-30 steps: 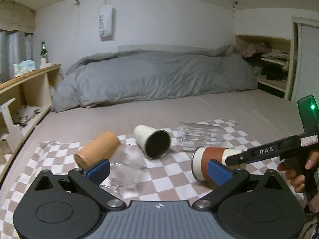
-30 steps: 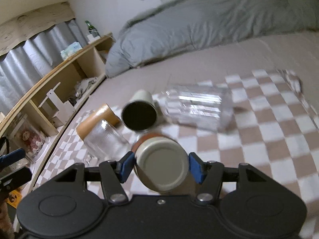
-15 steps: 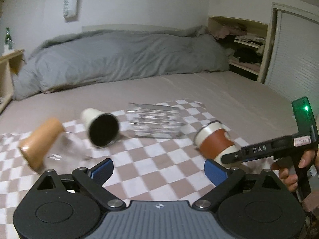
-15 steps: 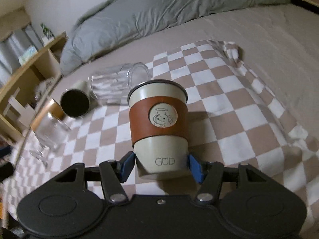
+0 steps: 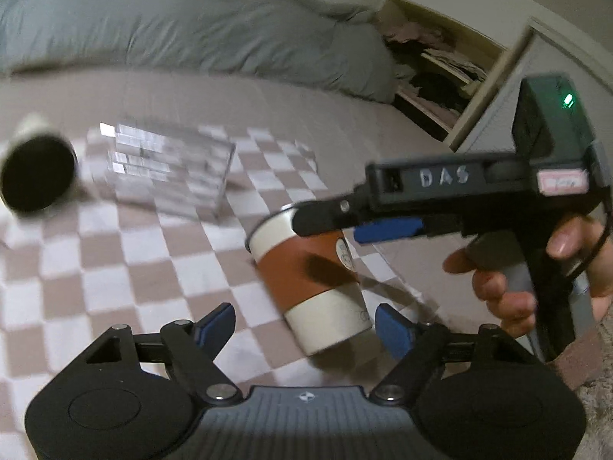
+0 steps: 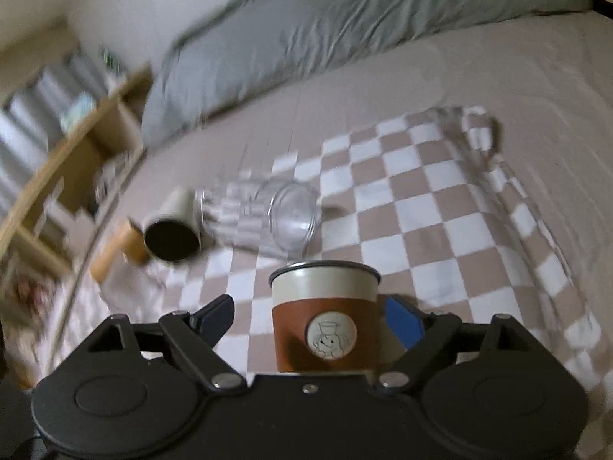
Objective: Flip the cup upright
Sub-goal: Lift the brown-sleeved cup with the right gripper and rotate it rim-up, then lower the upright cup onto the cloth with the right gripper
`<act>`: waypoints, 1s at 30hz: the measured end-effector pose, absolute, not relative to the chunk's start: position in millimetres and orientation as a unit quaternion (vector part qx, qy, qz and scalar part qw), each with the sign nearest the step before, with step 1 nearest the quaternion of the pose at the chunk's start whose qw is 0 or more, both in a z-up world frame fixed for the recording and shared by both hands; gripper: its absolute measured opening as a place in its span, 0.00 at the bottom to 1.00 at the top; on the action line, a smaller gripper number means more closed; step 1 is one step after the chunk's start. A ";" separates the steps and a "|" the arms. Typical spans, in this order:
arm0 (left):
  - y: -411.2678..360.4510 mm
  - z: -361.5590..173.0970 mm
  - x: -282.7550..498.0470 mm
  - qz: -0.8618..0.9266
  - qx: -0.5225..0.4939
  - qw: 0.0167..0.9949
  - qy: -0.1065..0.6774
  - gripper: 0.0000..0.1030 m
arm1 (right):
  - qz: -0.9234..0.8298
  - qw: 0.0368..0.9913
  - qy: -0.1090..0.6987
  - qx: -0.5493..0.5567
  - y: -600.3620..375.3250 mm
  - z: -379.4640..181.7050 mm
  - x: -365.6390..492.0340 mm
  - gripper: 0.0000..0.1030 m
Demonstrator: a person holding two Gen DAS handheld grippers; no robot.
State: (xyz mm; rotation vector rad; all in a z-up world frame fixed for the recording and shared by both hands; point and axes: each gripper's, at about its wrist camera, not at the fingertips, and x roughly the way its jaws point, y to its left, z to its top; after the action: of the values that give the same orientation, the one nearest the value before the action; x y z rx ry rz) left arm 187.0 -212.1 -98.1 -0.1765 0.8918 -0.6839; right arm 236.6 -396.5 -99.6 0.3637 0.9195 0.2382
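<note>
A cream cup with a brown sleeve stands upright on the checkered cloth, mouth up, between the spread fingers of my right gripper. The right gripper is open and not clamping it. In the left wrist view the same cup stands just ahead of my left gripper, which is open and empty. The right gripper's body reaches in from the right above the cup.
A clear ribbed glass, a cream cup with a dark inside and a wooden cup lie on their sides at the cloth's left. A grey duvet lies behind. Wooden shelves stand left.
The right gripper turned the sleeved cup from lying to upright, set it on the cloth and opened its fingers. The left gripper swung right and closer to the cup.
</note>
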 end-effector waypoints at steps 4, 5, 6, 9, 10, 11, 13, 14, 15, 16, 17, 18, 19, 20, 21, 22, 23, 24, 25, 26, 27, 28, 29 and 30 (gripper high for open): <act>-220.4 -111.3 201.6 -0.315 -0.129 0.828 0.446 0.78 | 0.109 0.861 0.484 0.113 -383.0 -89.9 263.1 0.84; -222.4 -114.3 204.5 -0.315 -0.140 0.823 0.451 0.78 | 0.104 0.857 0.494 0.104 -380.7 -89.4 269.6 0.84; -225.4 -117.8 207.4 -0.315 -0.151 0.818 0.457 0.78 | 0.100 0.851 0.505 0.099 -378.5 -89.7 275.0 0.84; -234.5 -122.9 212.5 -0.312 -0.154 0.812 0.469 0.78 | 0.096 0.837 0.532 0.086 -372.7 -94.2 285.9 0.84; -237.6 -125.8 213.9 -0.311 -0.153 0.810 0.473 0.75 | 0.095 0.833 0.539 0.077 -370.0 -96.5 288.5 0.83; -240.8 -128.9 215.7 -0.311 -0.151 0.808 0.478 0.69 | 0.095 0.831 0.544 0.071 -368.2 -98.5 290.2 0.83; -242.8 -133.6 218.7 -0.322 -0.158 0.798 0.485 0.64 | 0.094 0.826 0.552 0.062 -364.8 -102.8 293.3 0.80; -243.2 -133.5 219.2 -0.324 -0.159 0.797 0.484 0.64 | 0.090 0.826 0.553 0.060 -363.8 -104.6 294.5 0.78; -243.3 -132.8 219.2 -0.324 -0.158 0.798 0.483 0.64 | 0.085 0.827 0.553 0.059 -363.2 -106.1 296.7 0.78; -244.0 -133.0 219.8 -0.325 -0.158 0.798 0.482 0.63 | 0.080 0.828 0.552 0.059 -363.4 -107.7 298.5 0.77; -243.6 -133.1 219.8 -0.330 -0.155 0.798 0.480 0.63 | 0.079 0.829 0.550 0.062 -364.5 -108.1 298.0 0.77; -243.0 -132.9 219.8 -0.334 -0.151 0.799 0.477 0.63 | 0.079 0.831 0.546 0.064 -365.6 -107.8 296.3 0.77; -242.6 -132.6 219.8 -0.338 -0.148 0.800 0.474 0.63 | 0.082 0.835 0.540 0.065 -366.5 -106.4 292.8 0.76; -242.5 -130.6 218.7 -0.342 -0.139 0.804 0.467 0.63 | 0.085 0.839 0.533 0.065 -367.1 -104.3 288.2 0.76; -244.3 -132.2 219.9 -0.346 -0.128 0.809 0.458 0.63 | 0.089 0.845 0.523 0.065 -367.8 -100.8 282.0 0.75; -245.3 -130.5 217.3 -0.349 -0.113 0.817 0.446 0.63 | 0.092 0.852 0.512 0.064 -367.3 -97.0 277.2 0.74; -246.7 -129.8 214.8 -0.351 -0.095 0.826 0.430 0.64 | 0.094 0.858 0.501 0.063 -366.7 -92.5 271.3 0.73; -247.6 -129.5 213.0 -0.350 -0.081 0.835 0.417 0.64 | 0.096 0.864 0.489 0.064 -367.1 -87.6 264.8 0.69; -248.6 -130.8 212.8 -0.353 -0.071 0.840 0.405 0.64 | 0.097 0.870 0.478 0.067 -367.6 -82.2 258.0 0.60; -248.7 -131.6 212.8 -0.357 -0.061 0.846 0.392 0.63 | 0.095 0.876 0.468 0.067 -367.3 -76.9 251.0 0.55; -249.6 -133.3 211.4 -0.358 -0.046 0.853 0.377 0.63 | 0.093 0.883 0.456 0.058 -366.0 -71.7 242.5 0.44; -252.5 -133.0 210.0 -0.358 -0.027 0.862 0.359 0.60 | 0.097 0.887 0.448 0.053 -365.0 -68.5 236.7 0.34; -254.7 -134.4 207.1 -0.365 -0.003 0.868 0.337 0.59 | 0.104 0.888 0.445 0.059 -364.9 -67.0 230.8 0.33; -256.6 -136.2 203.5 -0.372 0.019 0.873 0.315 0.59 | 0.110 0.887 0.445 0.064 -364.6 -66.9 225.5 0.33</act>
State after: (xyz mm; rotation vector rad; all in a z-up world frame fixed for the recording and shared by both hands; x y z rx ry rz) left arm 203.5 -256.6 -136.2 0.0401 0.6580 -0.7777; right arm 225.5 -364.6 -66.9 0.1336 0.9245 0.2278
